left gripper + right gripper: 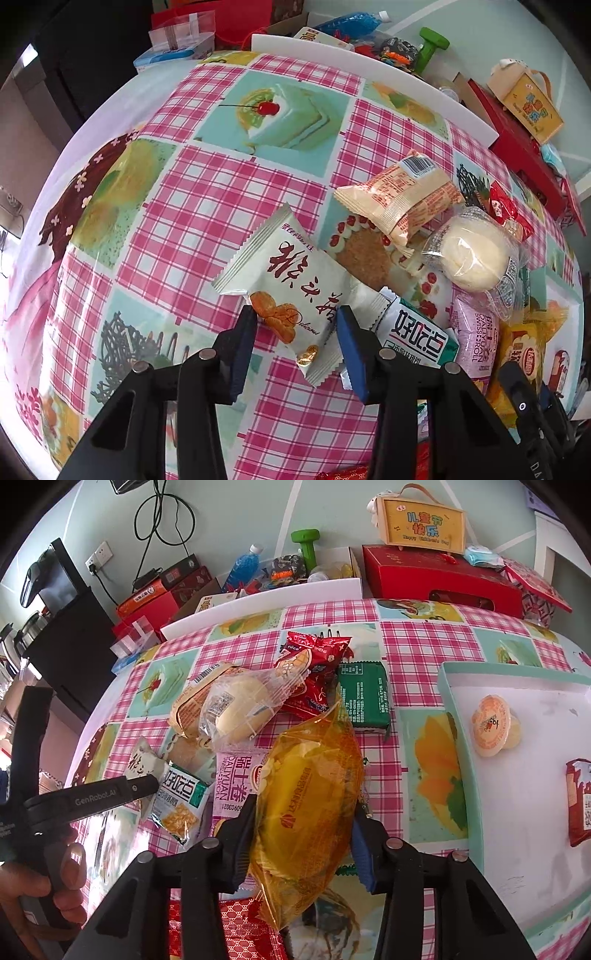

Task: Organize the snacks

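Observation:
In the left wrist view my left gripper [295,325] is shut on a white snack packet [291,280] with red writing; both blue pads touch its sides over the checked tablecloth. To its right lies a pile: a beige packet [402,199], a bun in clear wrap [469,258], a green-white packet [417,332] and a pink swiss roll [476,332]. In the right wrist view my right gripper [303,823] is shut on a yellow-orange cake packet [306,794], pressed from both sides. A teal-rimmed white box [458,746] at the right holds a jelly cup [493,727] and a red packet [580,805].
A red snack [314,672] and a green packet [364,698] lie behind the pile. A white board [266,602], a red gift box [439,576], a green dumbbell [306,542] and a blue bottle [242,566] crowd the table's far edge. A hand [55,886] shows at lower left.

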Tool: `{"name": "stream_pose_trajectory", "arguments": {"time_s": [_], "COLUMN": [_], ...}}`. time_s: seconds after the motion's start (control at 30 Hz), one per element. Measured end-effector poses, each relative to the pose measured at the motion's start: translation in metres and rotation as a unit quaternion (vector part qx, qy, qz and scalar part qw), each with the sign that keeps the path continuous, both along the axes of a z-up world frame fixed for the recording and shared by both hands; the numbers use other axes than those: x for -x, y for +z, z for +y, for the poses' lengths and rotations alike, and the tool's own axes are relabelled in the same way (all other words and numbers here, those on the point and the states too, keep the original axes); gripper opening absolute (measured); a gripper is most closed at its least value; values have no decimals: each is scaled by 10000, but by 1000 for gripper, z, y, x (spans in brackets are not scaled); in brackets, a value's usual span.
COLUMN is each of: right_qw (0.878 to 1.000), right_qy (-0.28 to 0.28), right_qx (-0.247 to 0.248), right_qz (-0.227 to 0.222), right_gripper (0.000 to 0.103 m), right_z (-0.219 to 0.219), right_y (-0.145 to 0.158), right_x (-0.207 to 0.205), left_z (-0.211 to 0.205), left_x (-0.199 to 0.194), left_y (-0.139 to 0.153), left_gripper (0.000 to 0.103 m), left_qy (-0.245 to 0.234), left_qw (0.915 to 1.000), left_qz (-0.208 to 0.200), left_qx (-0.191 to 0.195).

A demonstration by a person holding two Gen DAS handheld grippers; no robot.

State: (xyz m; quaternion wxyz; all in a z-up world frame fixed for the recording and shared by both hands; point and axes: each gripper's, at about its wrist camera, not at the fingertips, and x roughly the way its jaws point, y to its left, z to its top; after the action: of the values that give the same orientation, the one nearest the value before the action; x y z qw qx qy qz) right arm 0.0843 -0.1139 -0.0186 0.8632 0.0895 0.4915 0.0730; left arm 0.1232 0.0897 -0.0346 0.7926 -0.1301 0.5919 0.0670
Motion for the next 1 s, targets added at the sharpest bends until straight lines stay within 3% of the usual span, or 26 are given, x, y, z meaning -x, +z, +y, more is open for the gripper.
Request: {"name": "stream_pose_trajectory", "arguments": {"time_s": [0.1, 0.17, 0.23, 0.4, 0.6, 0.83, 1.0], "right_qw": [10000, 10000, 10000, 10000, 10000, 10000, 10000], "right_qy": [-30, -49, -58, -61, -8, -3, 0], "right_qx": [-33, -54, -80, -70, -17, -17, -23], "right_qz": [7, 5, -2, -4, 37, 50, 60], "right_gripper": [48, 47, 47, 47, 47, 47, 47], "right_z": [-2, -3, -5, -6, -4, -5, -5], "right_y": [1, 2, 3, 4, 3, 2, 2], "right_x": [1, 1, 1, 2, 2, 2, 2], "left_z": [-3, -4, -6, -8, -1, 5, 17], "left_x": [-1, -1, 1, 0, -2, -7, -7], "left_y": [4, 9, 15, 12, 2, -8, -12], "left_gripper": [42, 36, 22, 18, 21, 45, 47], "left_qy": [-38, -74, -128, -115, -58, 4, 97], "left_qw": [10000, 9999, 9998, 9999, 9999, 9999, 9996], "left_qz": [-24, -59, -127, -113, -68, -41, -123], "left_qx": [-15, -45, -72, -16, 128, 123, 255]}}
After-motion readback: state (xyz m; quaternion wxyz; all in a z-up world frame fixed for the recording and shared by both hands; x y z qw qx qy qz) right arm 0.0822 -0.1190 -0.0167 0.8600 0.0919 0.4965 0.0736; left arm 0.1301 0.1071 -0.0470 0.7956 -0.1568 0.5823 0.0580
